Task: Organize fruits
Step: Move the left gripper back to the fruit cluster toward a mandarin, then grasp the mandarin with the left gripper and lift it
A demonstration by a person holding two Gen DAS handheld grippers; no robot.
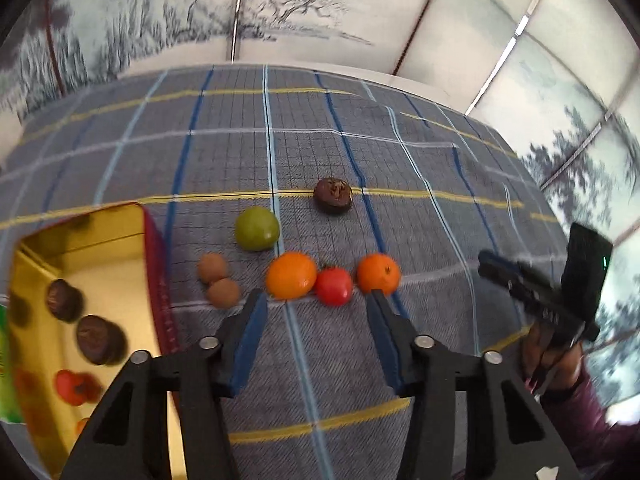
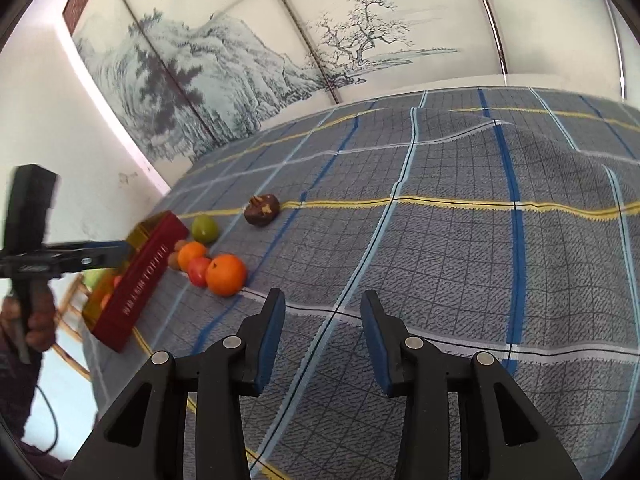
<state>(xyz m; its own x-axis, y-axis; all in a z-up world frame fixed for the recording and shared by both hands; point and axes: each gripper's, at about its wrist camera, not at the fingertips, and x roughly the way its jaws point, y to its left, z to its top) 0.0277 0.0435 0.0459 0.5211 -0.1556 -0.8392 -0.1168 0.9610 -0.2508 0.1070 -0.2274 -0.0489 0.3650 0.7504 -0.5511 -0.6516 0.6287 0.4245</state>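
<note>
Loose fruit lies on the plaid cloth: two oranges point(image 1: 291, 275) point(image 1: 378, 273), a red tomato point(image 1: 334, 286) between them, a green fruit point(image 1: 257, 228), two small brown fruits point(image 1: 214, 267) point(image 1: 223, 293) and a dark wrinkled fruit point(image 1: 333, 196). A red tin with a gold inside point(image 1: 100, 240) at the left holds dark fruits point(image 1: 100, 339) and a red one point(image 1: 76, 388). My left gripper point(image 1: 316, 300) is open and empty just before the oranges. My right gripper point(image 2: 322, 306) is open and empty, to the right of the fruit group point(image 2: 226, 274) and the tin point(image 2: 140, 280).
The plaid cloth point(image 2: 440, 260) bulges into folds at the far right. A painted wall panel point(image 2: 240, 60) runs behind the table. A green object point(image 1: 6, 364) sits at the tin's left edge. The right gripper shows in the left wrist view point(image 1: 532, 292).
</note>
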